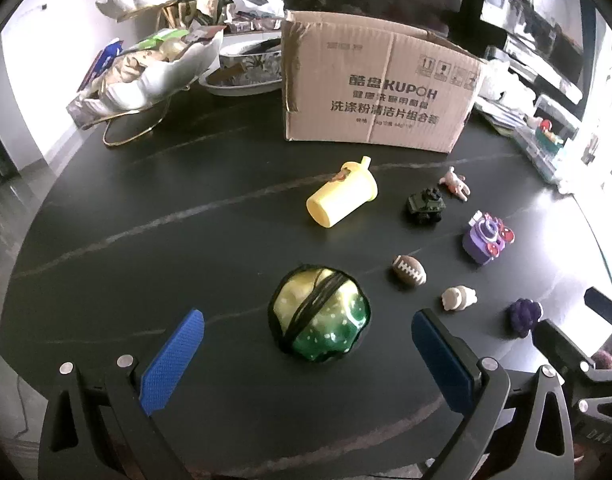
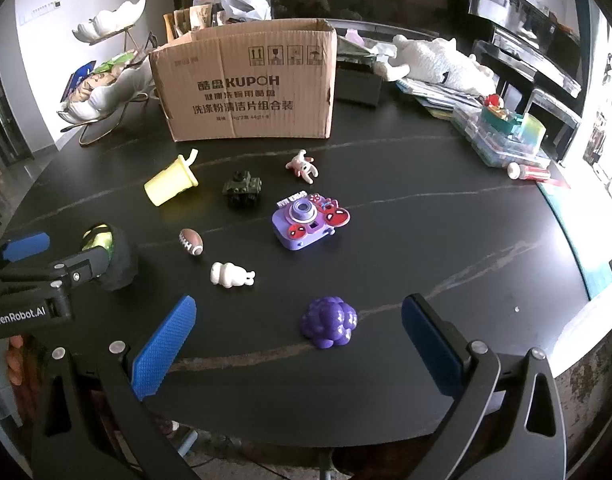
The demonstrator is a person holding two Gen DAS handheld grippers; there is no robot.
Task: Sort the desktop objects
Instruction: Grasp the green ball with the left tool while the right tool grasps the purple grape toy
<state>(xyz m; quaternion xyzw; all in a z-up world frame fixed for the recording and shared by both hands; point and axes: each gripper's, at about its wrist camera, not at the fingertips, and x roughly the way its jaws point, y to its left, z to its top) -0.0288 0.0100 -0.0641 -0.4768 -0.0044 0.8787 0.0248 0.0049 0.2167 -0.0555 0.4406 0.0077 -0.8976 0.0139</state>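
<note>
Left hand-held gripper (image 1: pixel 307 344) jaws wide apart, empty, bracketing the green netted ball (image 1: pixel 319 314) on the tabletop (image 1: pixel 146 220). Right hand-held gripper (image 2: pixel 298 332) also spread, empty, lined up on the purple grape toy (image 2: pixel 329 322). Looks like pre-grasp: next, close, lift, carry to the cardboard box (image 2: pixel 246 84).

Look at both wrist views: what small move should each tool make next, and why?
Probably ease the left tool forward and down around the green and yellow ball: it is open, and the ball lies just ahead, centred between its fingers. The right tool is likewise open before the purple grape toy. The cardboard box behind looks the likely destination.
</note>
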